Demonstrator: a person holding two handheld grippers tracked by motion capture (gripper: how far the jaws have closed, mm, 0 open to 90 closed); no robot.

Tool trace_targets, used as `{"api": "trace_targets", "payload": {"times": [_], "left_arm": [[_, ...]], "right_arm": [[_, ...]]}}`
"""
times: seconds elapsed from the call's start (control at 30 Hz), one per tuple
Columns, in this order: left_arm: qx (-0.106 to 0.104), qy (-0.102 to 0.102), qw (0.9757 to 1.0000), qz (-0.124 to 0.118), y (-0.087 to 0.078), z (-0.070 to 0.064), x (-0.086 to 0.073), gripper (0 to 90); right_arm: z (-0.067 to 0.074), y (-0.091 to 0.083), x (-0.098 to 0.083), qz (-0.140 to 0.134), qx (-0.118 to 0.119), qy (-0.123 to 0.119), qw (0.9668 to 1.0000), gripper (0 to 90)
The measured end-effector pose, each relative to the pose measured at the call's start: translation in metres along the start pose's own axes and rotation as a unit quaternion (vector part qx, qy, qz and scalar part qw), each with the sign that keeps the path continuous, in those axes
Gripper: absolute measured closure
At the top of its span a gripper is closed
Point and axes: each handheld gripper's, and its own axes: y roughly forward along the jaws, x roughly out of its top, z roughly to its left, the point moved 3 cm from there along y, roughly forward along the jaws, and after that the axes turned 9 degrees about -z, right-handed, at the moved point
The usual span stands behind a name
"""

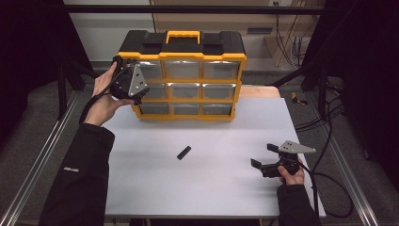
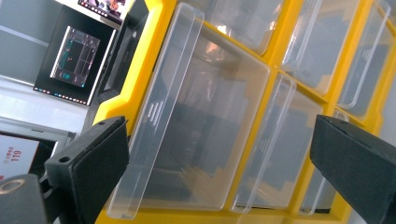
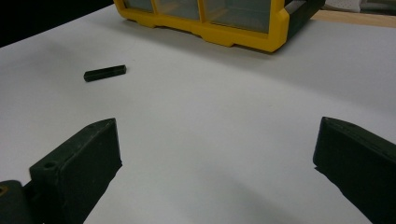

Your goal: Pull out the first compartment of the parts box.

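Left gripper (image 1: 137, 84) open at organizer's (image 1: 188, 56) left-column drawer (image 2: 196, 130).

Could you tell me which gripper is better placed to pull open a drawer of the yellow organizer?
Left. The left gripper is up at the organizer, jaws open and facing a clear drawer in its left column. The right gripper sits open low over the table, well away from the drawers.

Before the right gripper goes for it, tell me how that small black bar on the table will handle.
The small black bar looks stiff and probably light. Its flat, squared sides suggest it will slide, not roll. It lies low on the table, so the open right gripper may struggle to get its jaws around it.
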Motion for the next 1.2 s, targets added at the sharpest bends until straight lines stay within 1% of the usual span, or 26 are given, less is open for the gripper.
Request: {"api": "trace_targets", "payload": {"times": [0.1,0.37,0.4,0.47,0.5,0.53,0.6,0.67,0.73,0.8,0.87,0.9,0.93,1.0,1.03,1.07,1.1,1.2], "left_arm": [[0.002,0.01,0.9999,0.003,0.0018,-0.0006,-0.0001,5.4],[0.013,0.029,0.9995,0.009,0.0038,0.0005,0.0001,8.5],[0.014,0.034,0.9992,0.014,0.0034,0.0014,-0.0001,9.0],[0.017,0.039,0.999,0.015,0.0032,0.0023,-0.0002,11.2],[0.018,0.042,0.9989,0.014,0.0029,0.0028,-0.0002,14.0],[0.019,0.042,0.9989,0.008,0.003,0.0027,-0.0002,15.3],[0.021,0.052,0.9984,0.011,0.0019,0.0035,-0.0003,18.1],[0.022,0.056,0.9981,0.008,0.0012,0.0036,-0.0007,19.1],[0.026,0.067,0.9974,0.013,0.0005,0.0042,-0.0017,22.6],[0.029,0.074,0.9967,0.016,0.0,0.0048,-0.003,23.8],[0.032,0.075,0.9966,0.015,-0.0002,0.0052,-0.004,25.6],[0.034,0.077,0.9963,0.014,-0.0006,0.0057,-0.0042,28.4],[0.036,0.08,0.996,0.014,-0.001,0.0061,-0.0044,28.4],[0.04,0.084,0.9956,0.013,-0.0016,0.0068,-0.0045,33.2],[0.041,0.086,0.9954,0.014,-0.0018,0.0071,-0.0044,33.2],[0.043,0.089,0.995,0.014,-0.0019,0.0072,-0.0043,36.0],[0.046,0.094,0.9944,0.014,-0.002,0.0075,-0.004,37.3],[0.049,0.095,0.9942,0.014,-0.002,0.0077,-0.004,39.4]], "right_arm": [[0.0,0.0005,-0.0003,0.001,0.001,0.0,1.0,1.0],[0.0002,0.0005,-0.0003,0.001,0.001,-0.001,1.0,1.0],[0.0002,0.0005,-0.0003,0.001,0.001,-0.001,1.0,1.0],[0.0001,0.0005,-0.0004,0.001,0.001,-0.001,1.0,1.0],[0.0,0.0004,-0.0002,0.0,0.001,0.0,1.0,1.0],[0.0,0.0004,-0.0002,0.001,0.001,0.0,1.0,1.0],[0.0001,0.0004,-0.0003,0.001,0.0,-0.001,1.0,1.0],[0.0001,0.0005,-0.0003,0.001,0.0,-0.001,1.0,1.0],[0.0003,0.0006,-0.0005,0.002,0.0,0.001,1.0,1.0],[0.0002,0.0007,-0.0006,0.002,0.0,0.0,1.0,1.0],[0.0003,0.0007,-0.0006,0.003,0.0,0.0,1.0,1.0],[0.0001,0.0006,-0.0006,0.003,0.0,-0.001,1.0,1.0],[0.0002,0.0007,-0.0006,0.003,0.0,0.0,1.0,1.0],[0.0001,0.0007,-0.0007,0.003,0.0,0.0,1.0,1.0],[0.0001,0.0007,-0.0007,0.003,0.0,0.0,1.0,1.0],[0.0002,0.0007,-0.0007,0.003,0.0,0.0,1.0,1.0],[0.0001,0.0007,-0.0007,0.003,0.0,0.0,1.0,1.0],[0.0001,0.0006,-0.0007,0.004,0.0,0.0,1.0,1.0]]}}
